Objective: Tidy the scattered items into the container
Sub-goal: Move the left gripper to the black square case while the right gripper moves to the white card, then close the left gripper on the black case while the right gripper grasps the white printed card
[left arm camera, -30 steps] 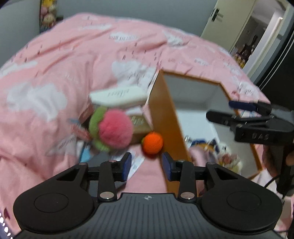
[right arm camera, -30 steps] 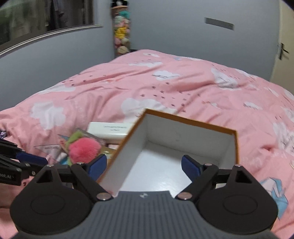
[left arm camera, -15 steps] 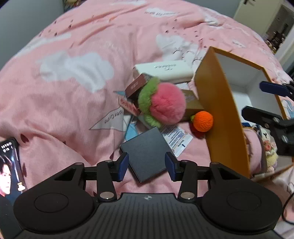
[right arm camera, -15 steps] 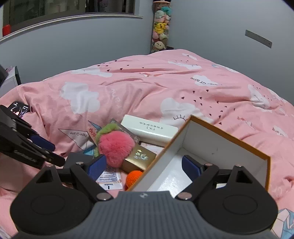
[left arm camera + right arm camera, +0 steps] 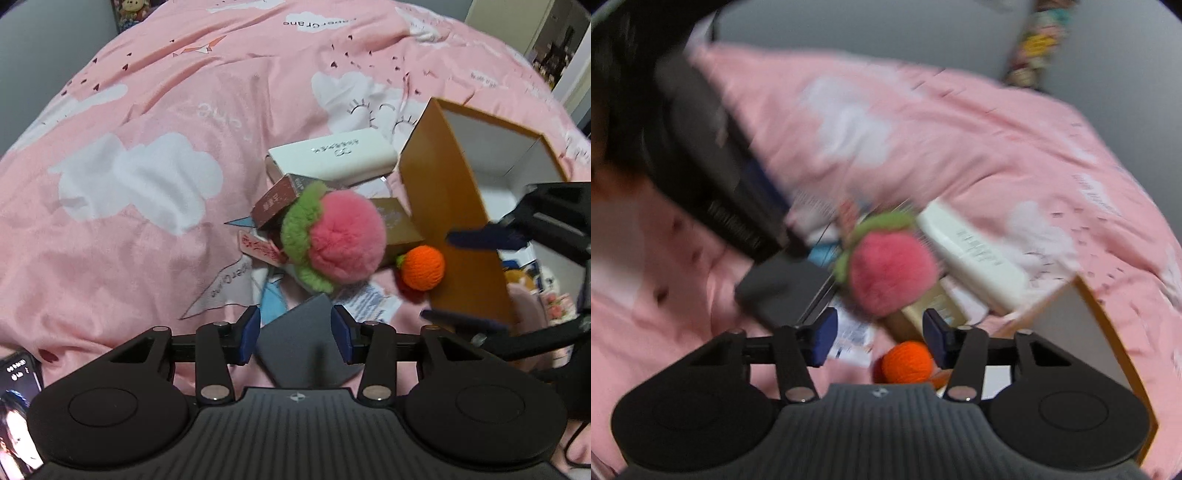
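While the left gripper (image 5: 295,334) hangs low over the bedding, its blue pads stand apart on either side of a corner of a dark grey pad (image 5: 303,347), not clearly pressing it. Half a second earlier the pad lay further ahead of the fingers; now they straddle it. Just beyond it lie a printed slip (image 5: 364,301), a pink-and-green pompom (image 5: 340,240) and, to the right, an orange knitted ball (image 5: 423,267) against the wall of the orange box (image 5: 443,192). Past the pompom sit a brown carton (image 5: 275,201), a gold carton (image 5: 397,225) and a white case (image 5: 332,157).

The right gripper (image 5: 879,338) has swung over from the box to the pile, its view blurred. Its jaws are closing, far narrower than a second ago, with nothing gripped; the ball lies just below and between the pads, the pompom just ahead, the box's edge to the right.

The duvet (image 5: 147,110) reads "Paper Crane" beside the clouds. The case carries small grey characters, too small to read. A phone (image 5: 16,406) at the far left shows a lit screen.
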### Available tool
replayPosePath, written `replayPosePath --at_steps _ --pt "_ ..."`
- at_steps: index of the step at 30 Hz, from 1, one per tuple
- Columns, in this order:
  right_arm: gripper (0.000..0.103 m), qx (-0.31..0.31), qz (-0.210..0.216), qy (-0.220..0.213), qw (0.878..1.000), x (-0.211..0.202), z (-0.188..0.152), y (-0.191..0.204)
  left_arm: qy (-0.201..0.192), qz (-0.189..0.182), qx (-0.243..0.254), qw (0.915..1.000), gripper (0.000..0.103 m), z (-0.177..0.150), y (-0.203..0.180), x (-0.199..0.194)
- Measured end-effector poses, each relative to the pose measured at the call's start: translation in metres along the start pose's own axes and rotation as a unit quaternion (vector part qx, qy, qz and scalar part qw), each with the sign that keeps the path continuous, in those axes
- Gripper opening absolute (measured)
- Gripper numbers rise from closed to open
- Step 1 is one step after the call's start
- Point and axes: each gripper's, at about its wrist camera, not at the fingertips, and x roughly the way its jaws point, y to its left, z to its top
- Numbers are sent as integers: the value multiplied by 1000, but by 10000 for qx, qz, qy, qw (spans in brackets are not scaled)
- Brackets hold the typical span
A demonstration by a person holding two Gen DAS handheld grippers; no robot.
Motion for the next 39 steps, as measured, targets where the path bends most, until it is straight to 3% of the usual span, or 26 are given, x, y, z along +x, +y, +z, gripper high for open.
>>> replayPosePath --at_steps 3,6,9,14,21,23,27,29,32,36,39 --pt "48 -851 222 362 9955 20 4 17 20 61 98 9999 49 -4 -2 4" --pt "48 -1840 300 609 9806 33 6 33 105 105 139 9998 48 -7 -2 10" --pt "48 -2831 254 744 9559 45 4 48 134 242 256 9993 48 -12 -4 13" --pt "50 -4176 108 897 9042 61 -10 66 97 327 363 9988 48 -19 -3 13" --pt "51 -4913 189 994 8651 74 -32 74 121 263 51 9996 48 -25 11 12" --pt "52 -5010 156 1006 8595 73 -33 77 146 244 -49 9996 48 -26 16 13" --pt "64 -5208 -50 942 8484 76 -37 81 243 191 -218 9993 48 -27 22 17" --pt "64 -5262 -93 953 8450 78 -38 83 242 189 -209 9993 48 -27 21 16" --pt "50 -5258 -145 958 8451 77 -40 83 193 207 -157 9995 48 -28 19 13" --pt "24 -5032 -375 736 8602 65 -43 78 176 228 -172 9994 48 -29 18 11" --pt "19 -4824 -606 440 8728 50 -45 74 168 253 -199 9993 48 -30 19 10"
